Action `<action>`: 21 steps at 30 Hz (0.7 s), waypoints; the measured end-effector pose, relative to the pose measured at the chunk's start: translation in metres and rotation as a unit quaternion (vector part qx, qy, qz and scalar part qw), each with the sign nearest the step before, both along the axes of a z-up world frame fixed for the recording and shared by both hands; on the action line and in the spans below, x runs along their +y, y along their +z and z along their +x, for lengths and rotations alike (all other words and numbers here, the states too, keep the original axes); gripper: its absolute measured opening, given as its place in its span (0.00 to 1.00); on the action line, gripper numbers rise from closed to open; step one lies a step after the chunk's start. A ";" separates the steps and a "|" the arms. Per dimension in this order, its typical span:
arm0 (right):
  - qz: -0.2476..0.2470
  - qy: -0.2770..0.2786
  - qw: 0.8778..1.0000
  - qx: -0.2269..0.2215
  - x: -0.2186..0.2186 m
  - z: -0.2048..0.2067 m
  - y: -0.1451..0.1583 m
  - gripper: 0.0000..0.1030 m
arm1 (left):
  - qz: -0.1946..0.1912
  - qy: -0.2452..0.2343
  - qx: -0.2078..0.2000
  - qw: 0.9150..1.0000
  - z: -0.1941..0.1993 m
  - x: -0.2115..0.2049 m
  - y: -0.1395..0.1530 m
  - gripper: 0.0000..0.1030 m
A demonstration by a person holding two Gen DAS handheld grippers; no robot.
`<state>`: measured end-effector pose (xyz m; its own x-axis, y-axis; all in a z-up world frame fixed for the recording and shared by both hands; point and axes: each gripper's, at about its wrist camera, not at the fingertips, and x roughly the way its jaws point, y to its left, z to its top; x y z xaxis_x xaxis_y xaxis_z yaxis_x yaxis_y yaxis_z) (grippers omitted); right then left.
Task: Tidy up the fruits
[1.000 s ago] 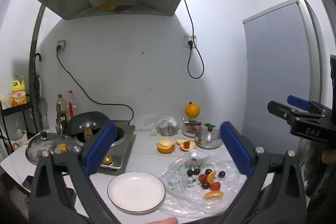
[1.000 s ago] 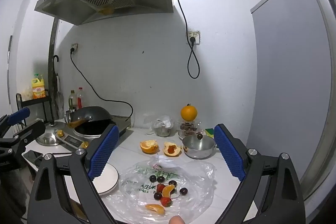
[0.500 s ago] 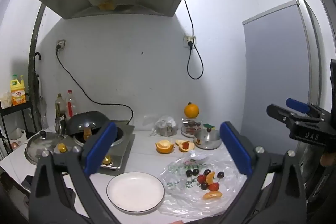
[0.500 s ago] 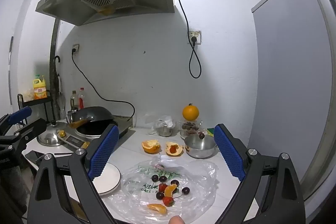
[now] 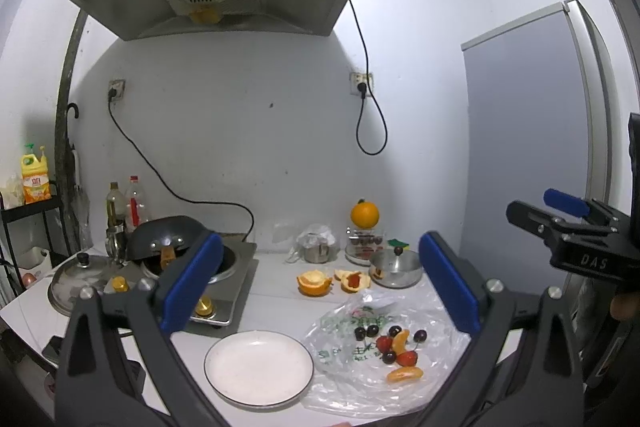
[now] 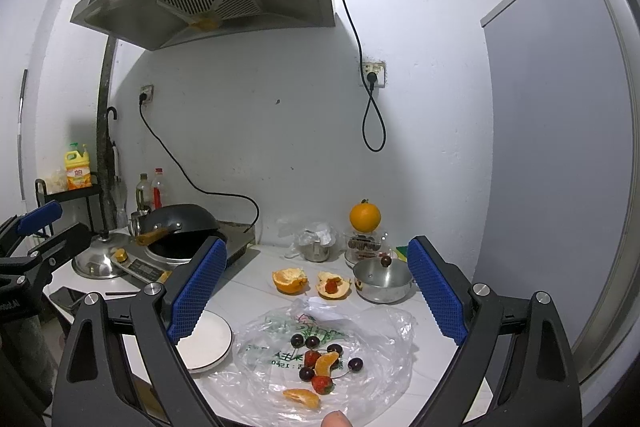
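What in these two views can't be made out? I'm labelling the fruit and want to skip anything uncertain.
- White plate, right wrist view: its left part is hidden behind the right gripper's blue finger.
- Glass jar under the whole orange, left wrist view: dark contents too small to identify.
- Steel pot, right wrist view: its inside is hidden by its rim.
- Plastic bag, right wrist view: print too small to read.

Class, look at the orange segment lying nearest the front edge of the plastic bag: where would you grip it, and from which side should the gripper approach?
Grip the orange segment across its narrow width at mid-length, coming down from above. It lies flat on the plastic bag, a crescent with its long axis running left to right, and the strawberry sits close behind it, so a low approach from the back looks crowded.
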<state>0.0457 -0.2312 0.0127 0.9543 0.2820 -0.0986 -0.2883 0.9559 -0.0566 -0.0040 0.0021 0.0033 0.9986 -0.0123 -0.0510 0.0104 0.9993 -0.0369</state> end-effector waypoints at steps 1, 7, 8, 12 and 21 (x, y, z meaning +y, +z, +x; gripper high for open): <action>-0.001 0.000 1.000 0.000 0.001 0.000 0.000 0.91 | 0.000 0.000 0.000 1.000 0.000 0.000 0.000 0.97; -0.002 0.001 1.000 0.000 0.001 0.000 -0.002 0.91 | 0.002 -0.001 0.000 1.000 0.000 0.000 0.001 0.97; -0.002 0.001 1.000 0.000 0.001 0.000 -0.002 0.91 | 0.002 -0.001 -0.001 1.000 -0.001 0.000 0.001 0.97; -0.002 0.002 1.000 0.000 0.001 0.000 -0.002 0.91 | 0.001 -0.001 -0.001 1.000 -0.001 0.000 0.001 0.97; -0.005 0.004 1.000 0.004 0.002 -0.001 -0.004 0.91 | 0.002 -0.003 -0.001 1.000 -0.001 0.000 0.001 0.97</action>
<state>0.0452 -0.2294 0.0086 0.9515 0.2879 -0.1087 -0.2957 0.9531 -0.0647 -0.0054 0.0020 0.0044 0.9986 -0.0175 -0.0499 0.0159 0.9993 -0.0338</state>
